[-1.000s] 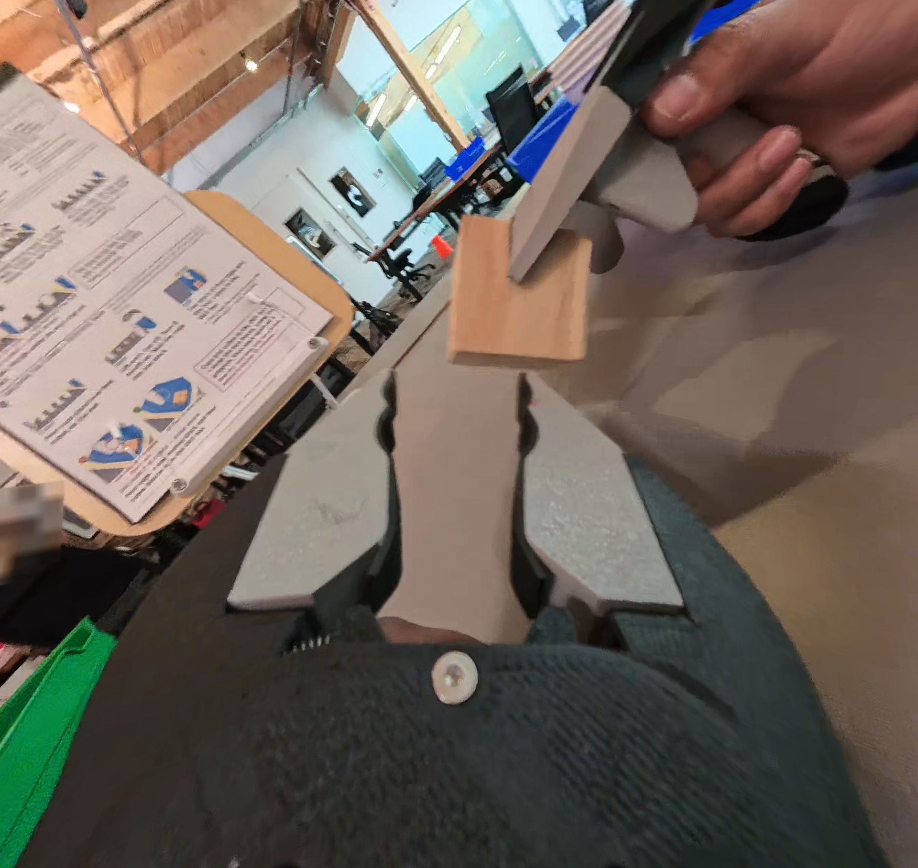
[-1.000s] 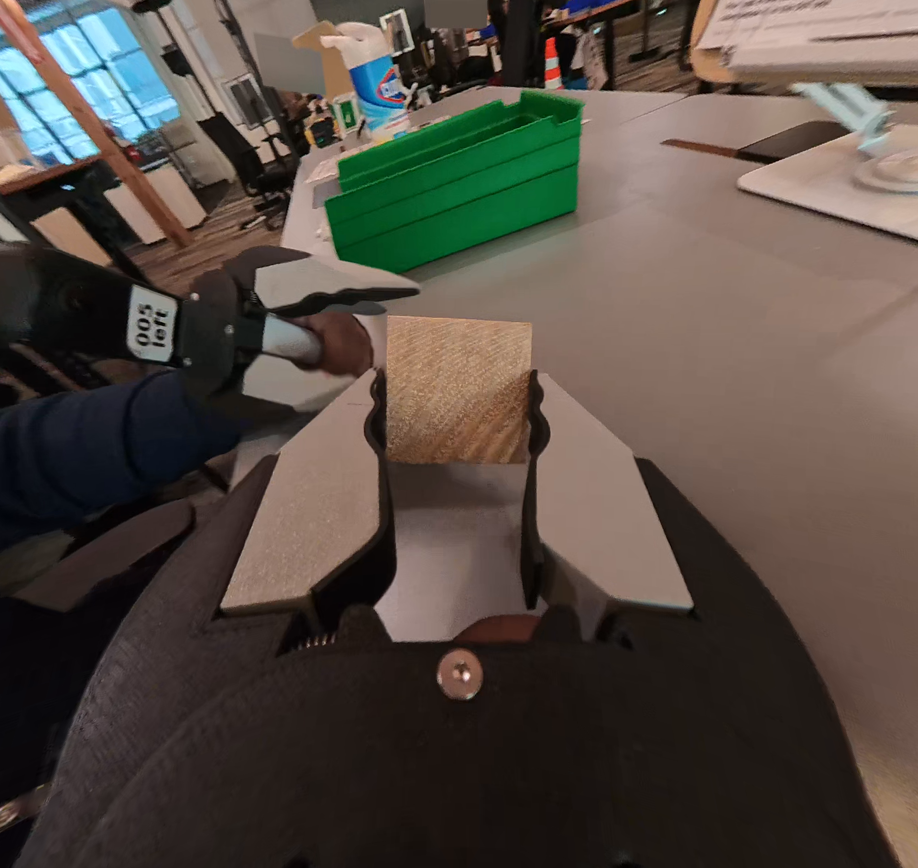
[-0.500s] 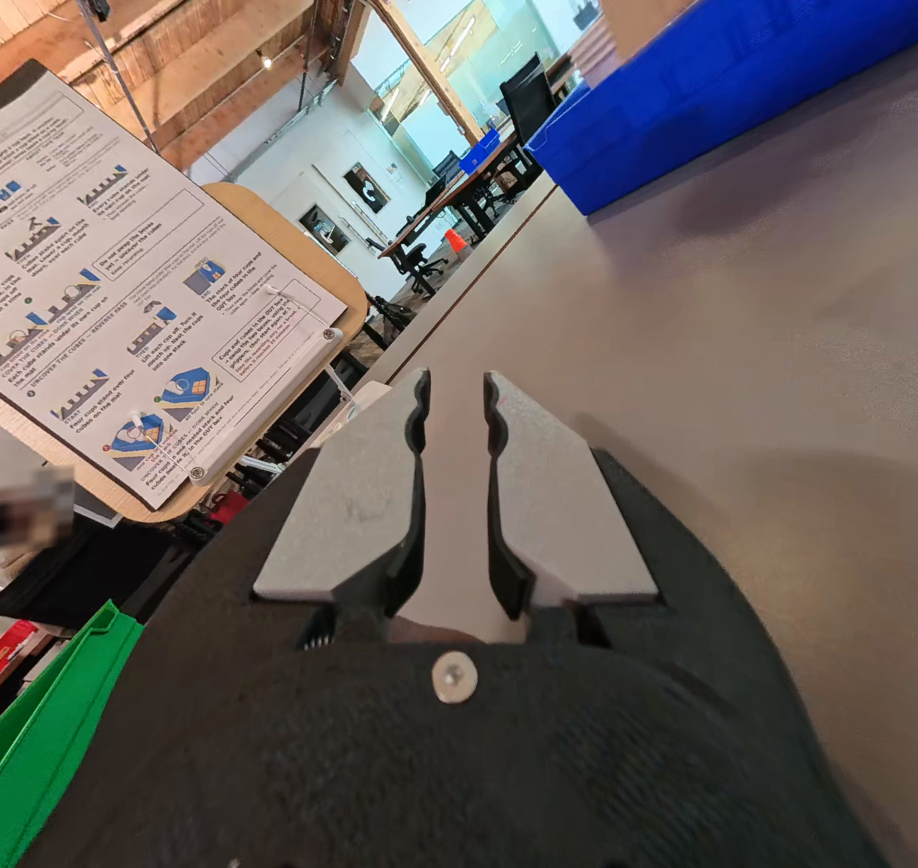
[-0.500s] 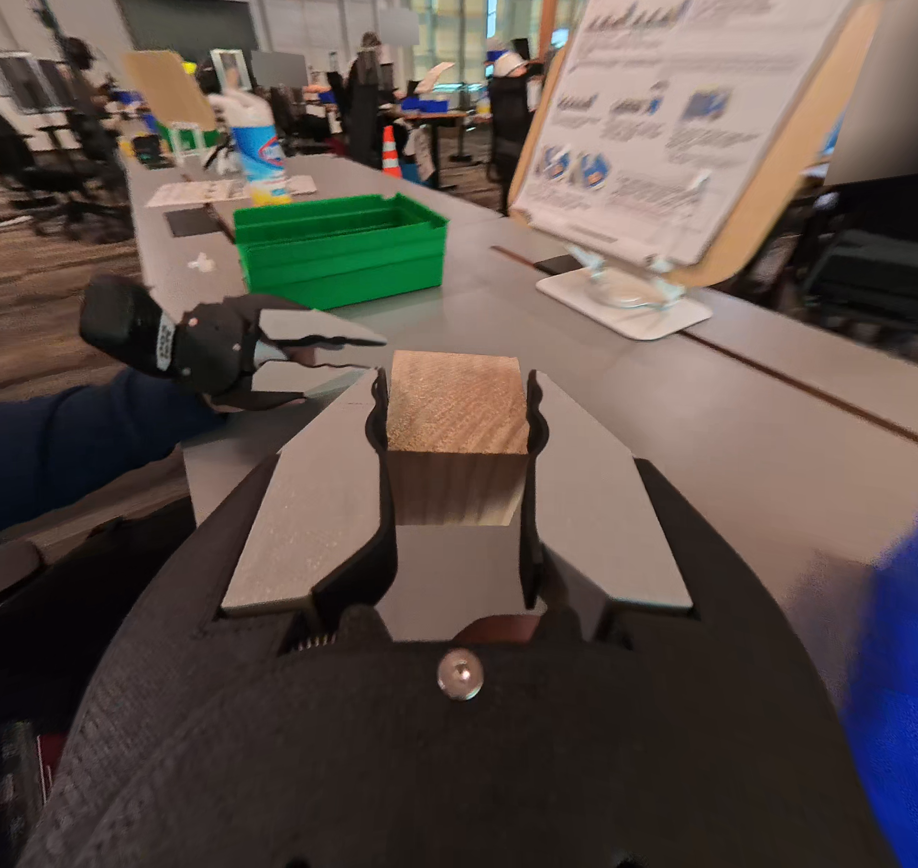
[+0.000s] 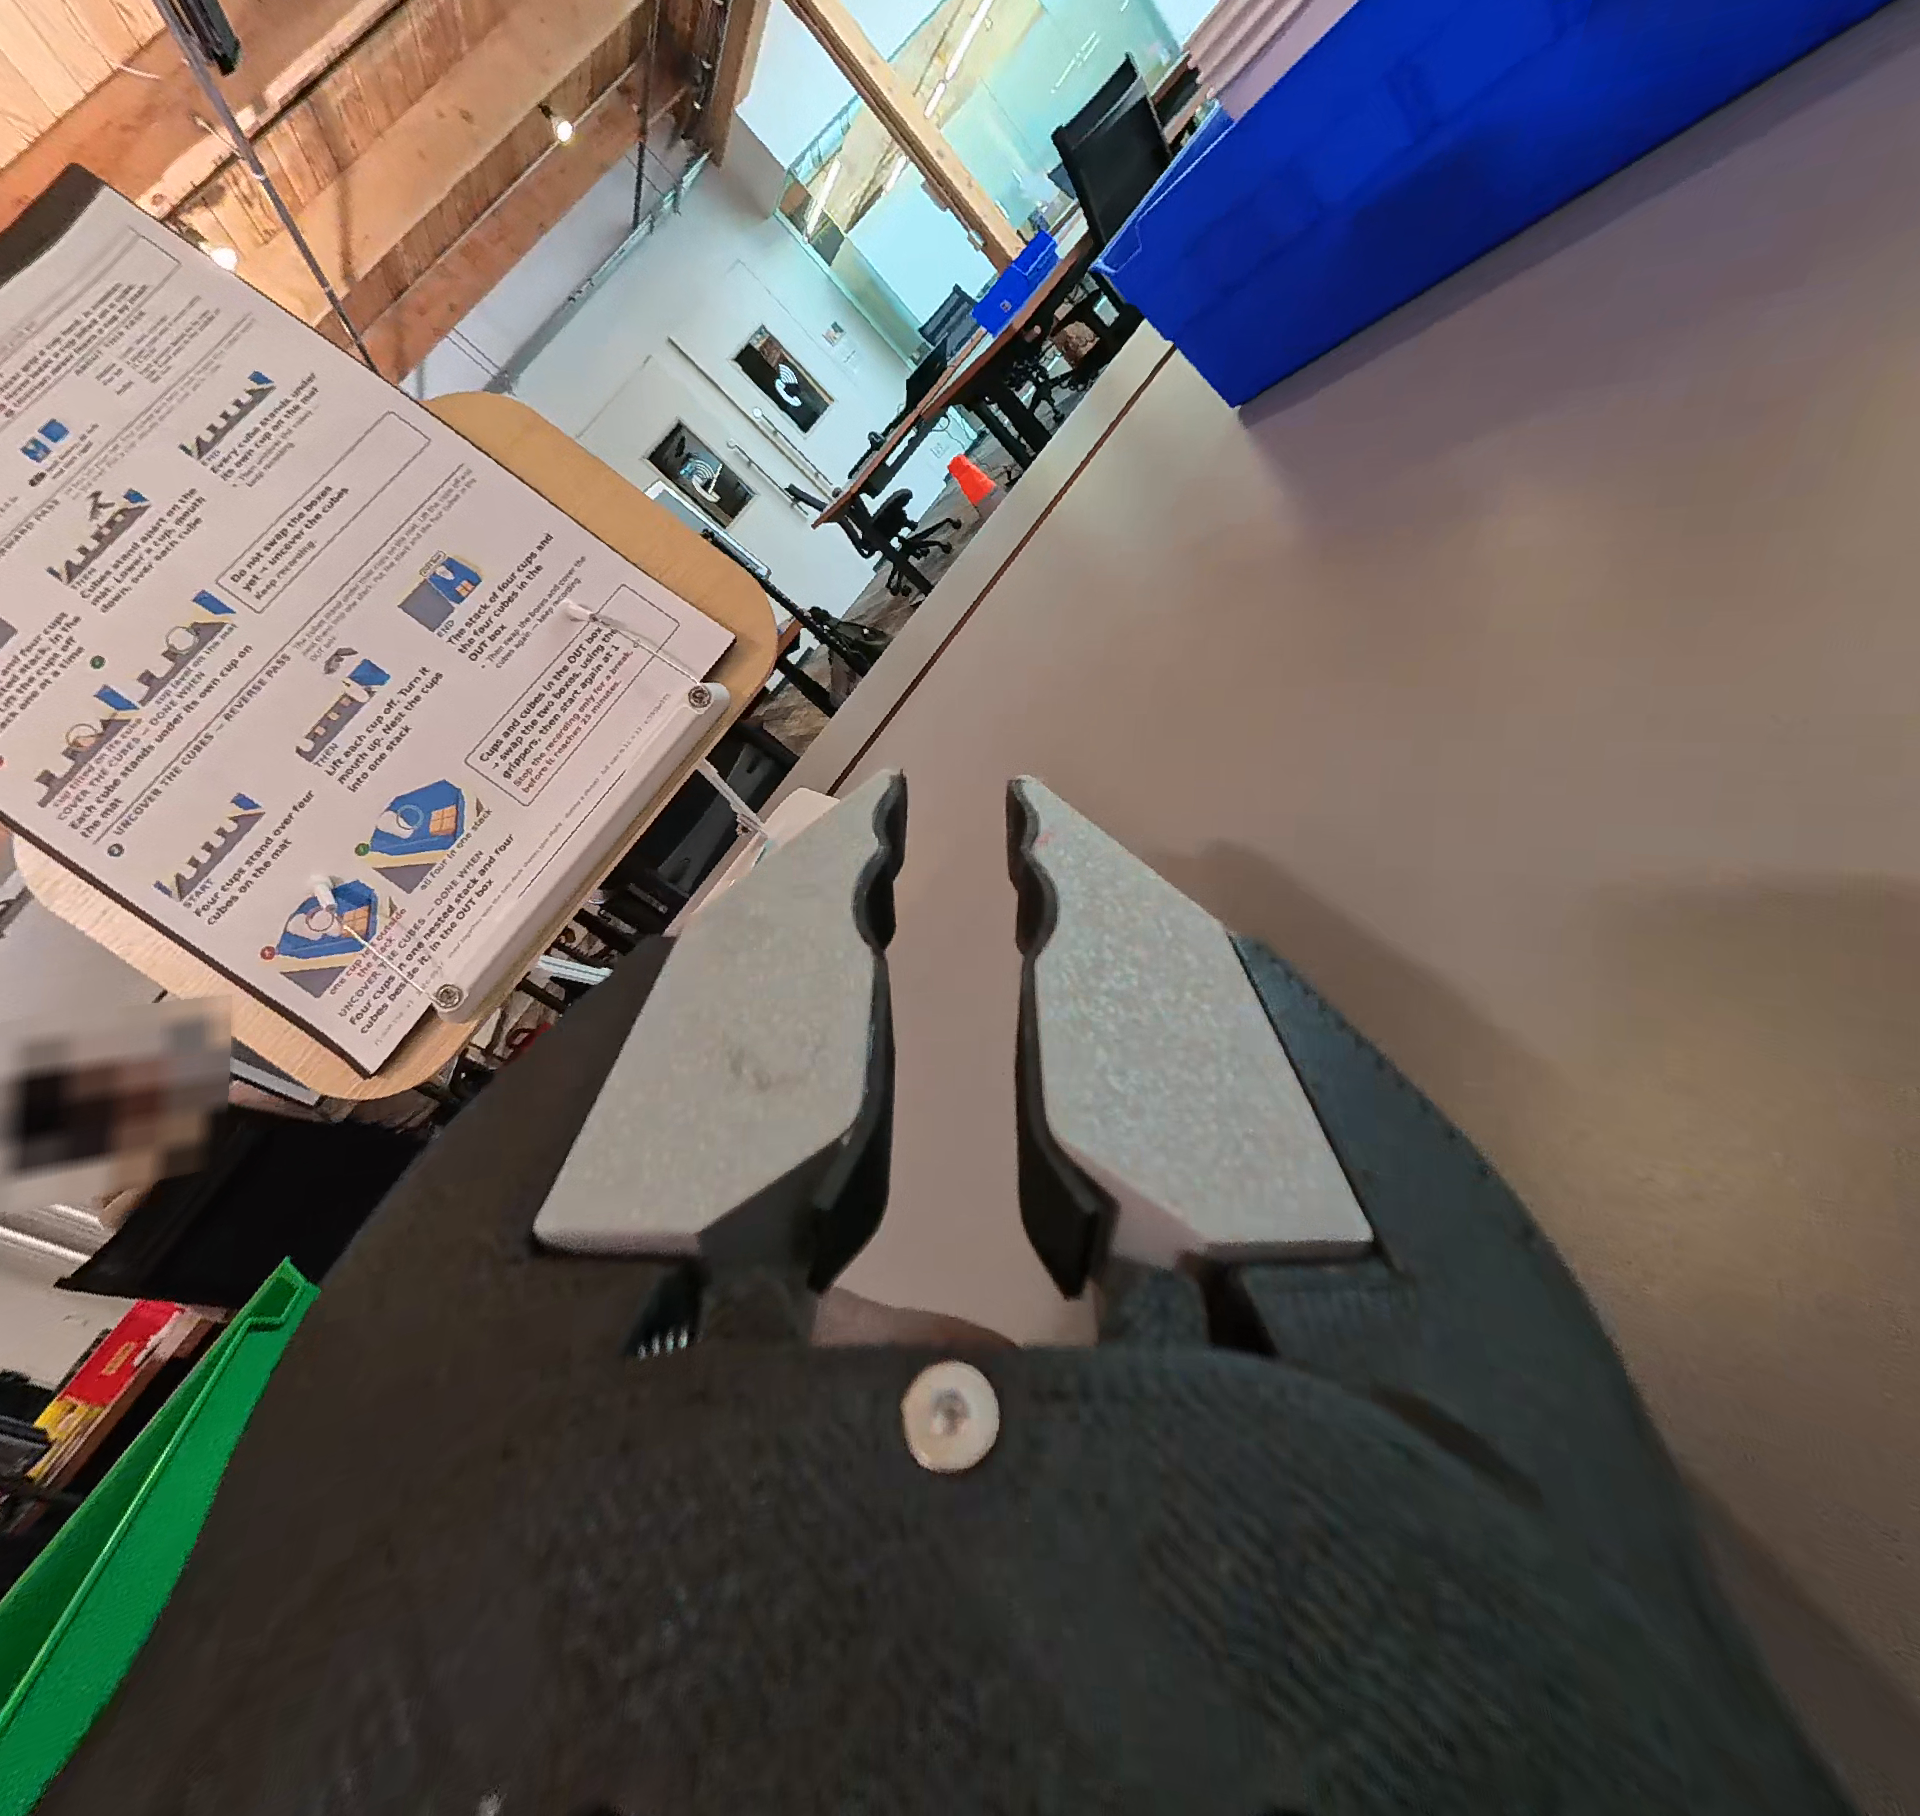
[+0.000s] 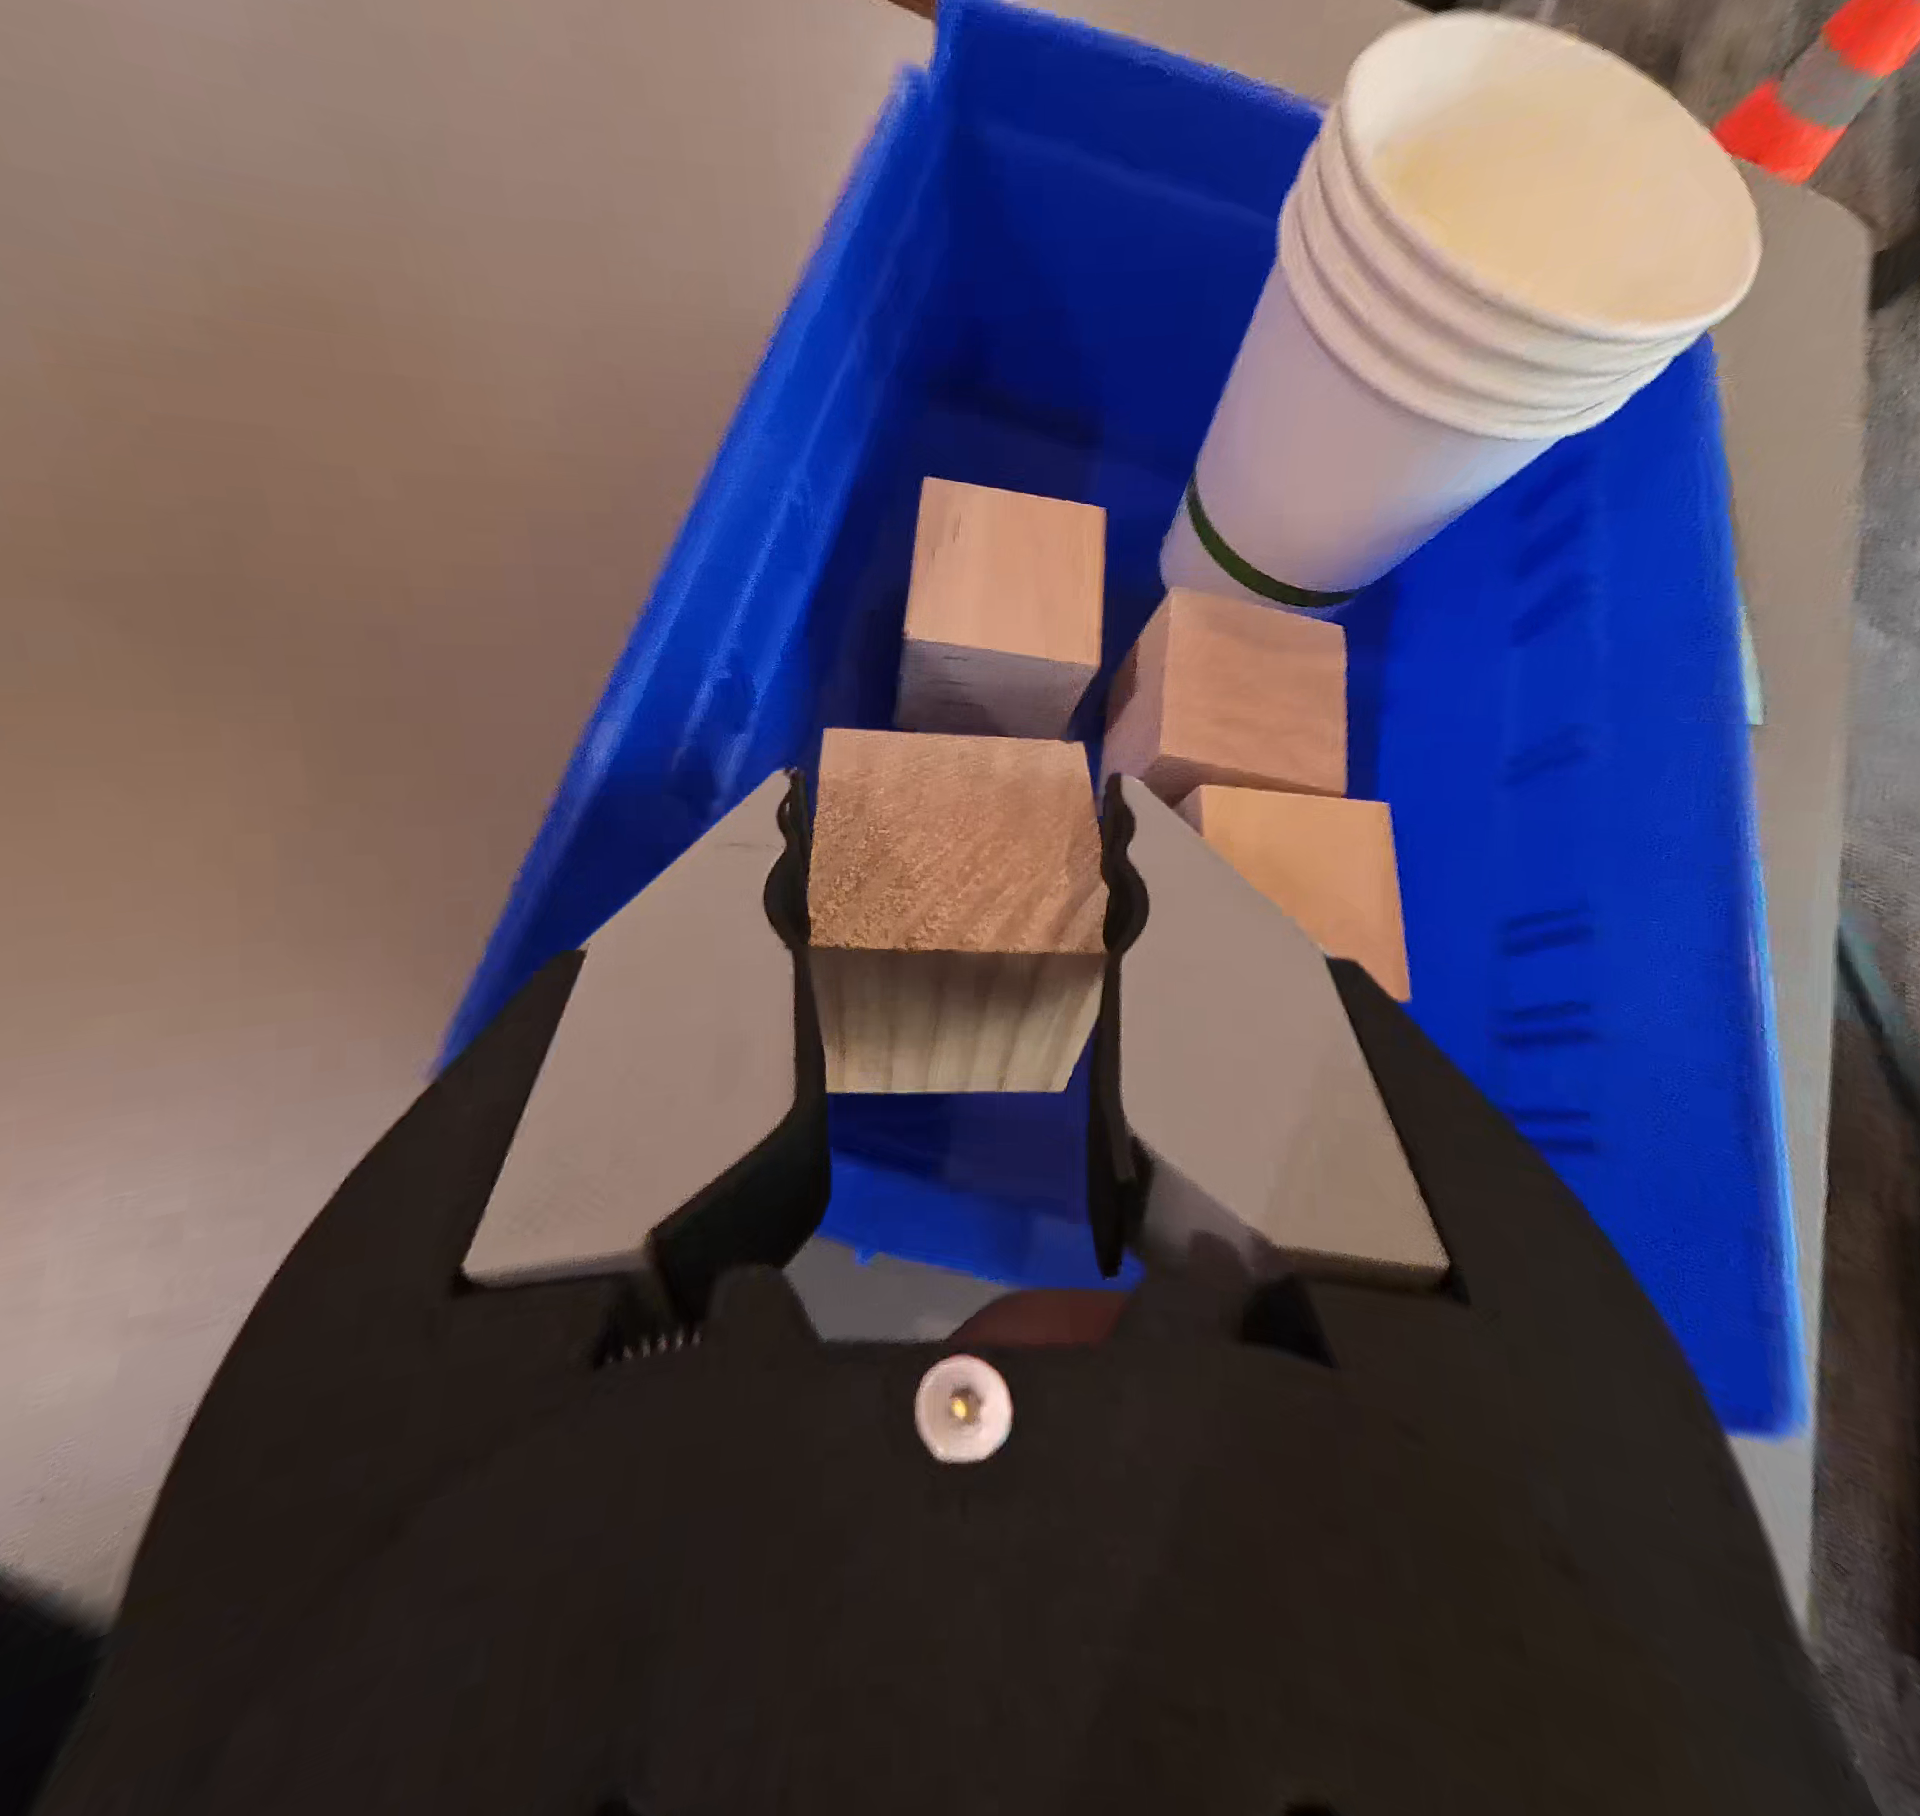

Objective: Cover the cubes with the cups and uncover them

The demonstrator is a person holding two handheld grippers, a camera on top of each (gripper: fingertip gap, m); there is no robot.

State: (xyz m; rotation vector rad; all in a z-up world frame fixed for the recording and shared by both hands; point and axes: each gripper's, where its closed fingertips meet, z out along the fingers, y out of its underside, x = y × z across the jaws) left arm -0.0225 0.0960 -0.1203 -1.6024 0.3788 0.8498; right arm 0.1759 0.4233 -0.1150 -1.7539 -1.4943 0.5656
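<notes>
Wooden cube point(image 6: 951, 857) — pale, grainy, clamped in right jaws over blue bin point(image 6: 727, 623), left jaws slightly apart — bare.

Printed writing with small blue and orange diagrams covers the white instruction sheet point(image 5: 312, 686) clipped to a rounded tan wooden board point(image 5: 665, 519) on a stand (left wrist view). Two dark wall pictures point(image 5: 784, 382) far off each bear a white symbol.
</notes>
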